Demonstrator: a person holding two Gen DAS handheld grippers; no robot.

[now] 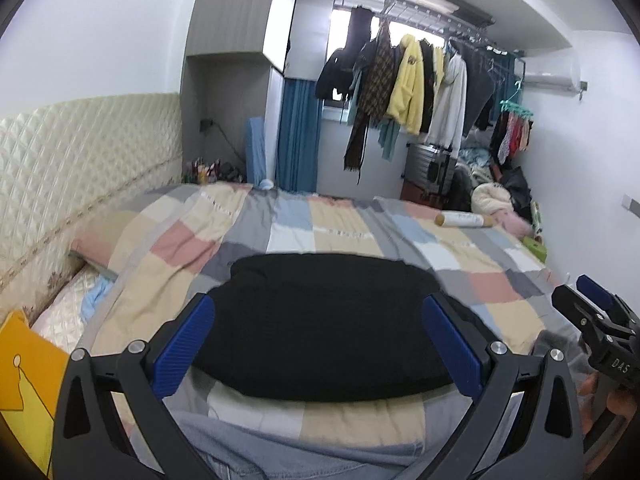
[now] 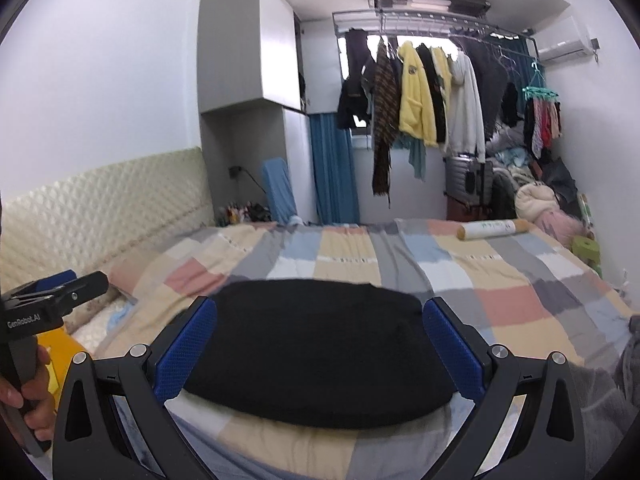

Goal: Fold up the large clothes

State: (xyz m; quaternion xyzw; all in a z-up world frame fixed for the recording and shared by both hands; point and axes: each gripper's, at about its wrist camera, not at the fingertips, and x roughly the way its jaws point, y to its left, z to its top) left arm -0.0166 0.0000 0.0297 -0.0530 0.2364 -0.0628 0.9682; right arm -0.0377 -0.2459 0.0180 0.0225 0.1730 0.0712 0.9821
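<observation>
Black garment (image 1: 320, 328) lies folded on bed (image 1: 360, 232). Left hand-held gripper (image 1: 320, 344) and right hand-held gripper (image 2: 320, 348) both spread, empty. Judged near-complete; next: check edges at 12 o'clock.

both wrist cameras look forward between their own blue fingers, low and close over the checked bed (image 1: 360, 220), toward the far clothes rail (image 2: 432, 28). they share the folded black garment (image 1: 320, 328), bed and rail, and each catches the other gripper at its edge.
</observation>
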